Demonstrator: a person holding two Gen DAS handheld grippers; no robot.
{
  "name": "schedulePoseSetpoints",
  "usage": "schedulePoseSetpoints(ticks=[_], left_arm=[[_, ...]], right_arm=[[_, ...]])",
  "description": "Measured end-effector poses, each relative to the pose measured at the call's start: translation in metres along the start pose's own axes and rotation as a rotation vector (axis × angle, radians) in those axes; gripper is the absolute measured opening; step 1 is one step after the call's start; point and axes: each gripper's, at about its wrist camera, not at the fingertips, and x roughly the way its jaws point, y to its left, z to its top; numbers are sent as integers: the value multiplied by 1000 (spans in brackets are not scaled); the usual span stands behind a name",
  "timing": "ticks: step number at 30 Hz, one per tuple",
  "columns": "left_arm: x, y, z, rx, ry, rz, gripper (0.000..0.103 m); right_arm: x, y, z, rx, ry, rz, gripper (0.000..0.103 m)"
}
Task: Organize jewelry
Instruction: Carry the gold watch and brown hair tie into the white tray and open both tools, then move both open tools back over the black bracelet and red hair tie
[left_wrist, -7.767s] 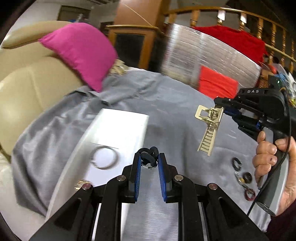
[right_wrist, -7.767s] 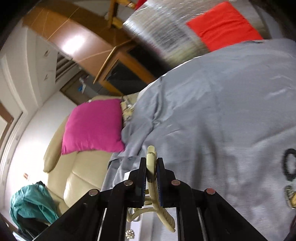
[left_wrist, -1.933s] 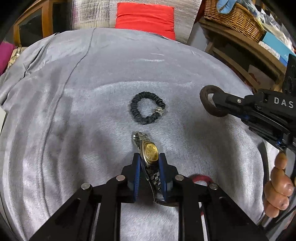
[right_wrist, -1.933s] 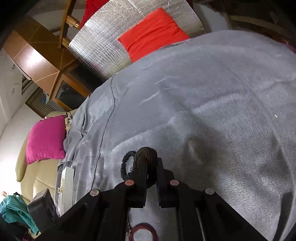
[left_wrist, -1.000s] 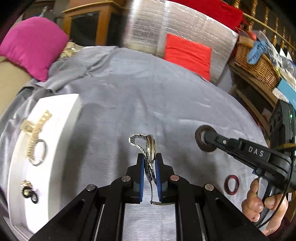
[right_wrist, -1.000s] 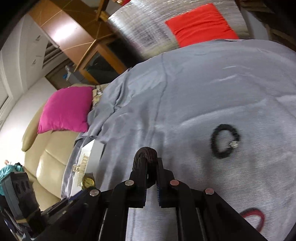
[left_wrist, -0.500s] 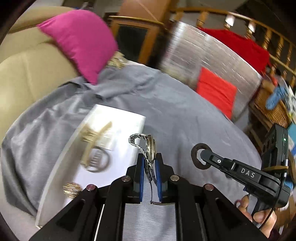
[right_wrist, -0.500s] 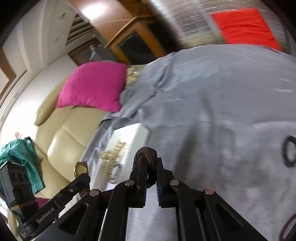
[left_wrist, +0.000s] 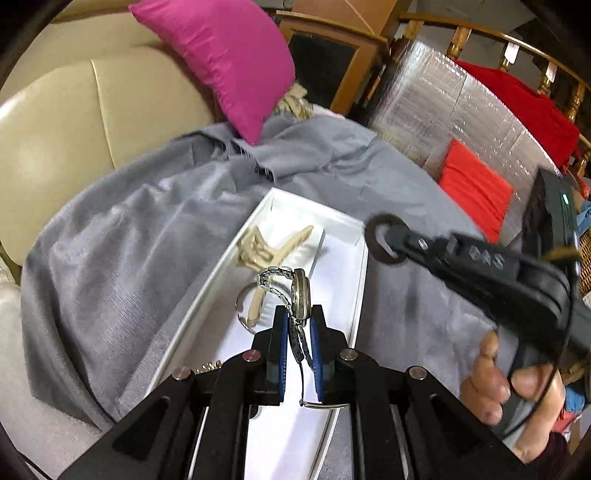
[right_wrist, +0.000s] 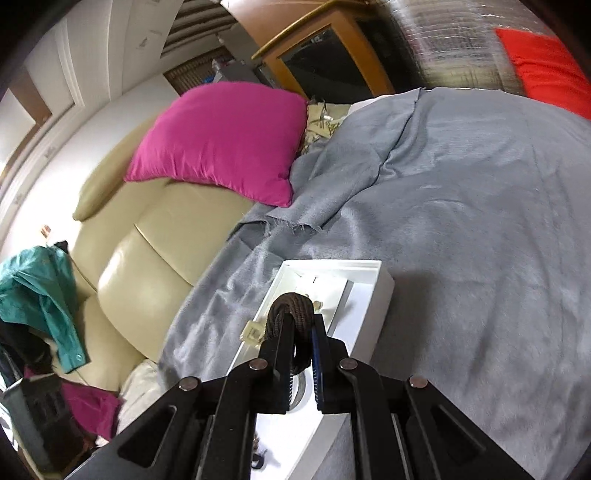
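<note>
The left gripper is clamped on a metal wristwatch, its blue pads pressing the band so the case stands on edge just above the fingertips. Directly beneath and ahead of it lies a white tray; inside, just beyond the watch, rest a cream hair claw and a thin metal ring, partly hidden by the watch. To the right of this gripper, the right gripper reaches over the tray's far right rim, pinched shut on a dark brown braided ring; its black body carries the raised letters "DAS", and a hand wraps its handle. In the right wrist view the same gripper holds the brown ring upright above the tray. The tray sits on a grey cloth over the worktop. Farther out, to the left, are a beige sofa and a magenta cushion.
</note>
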Motion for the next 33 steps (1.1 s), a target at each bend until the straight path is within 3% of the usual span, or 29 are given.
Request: schedulePoseSetpoints(ticks=[12, 20, 24, 29, 33], left_arm=[[42, -3, -14, 8, 187, 40, 12], [52, -3, -21, -13, 243, 54, 12], [54, 0, -21, -24, 257, 78, 12], [43, -1, -16, -16, 196, 110, 12], [43, -1, -14, -23, 193, 100, 12]], right_arm=[[50, -3, 0, -85, 74, -120, 11], [56, -5, -6, -108, 93, -141, 13], [58, -4, -8, -122, 104, -153, 13], [55, -3, -7, -109, 117, -116, 30], [46, 0, -7, -121, 92, -119, 31]])
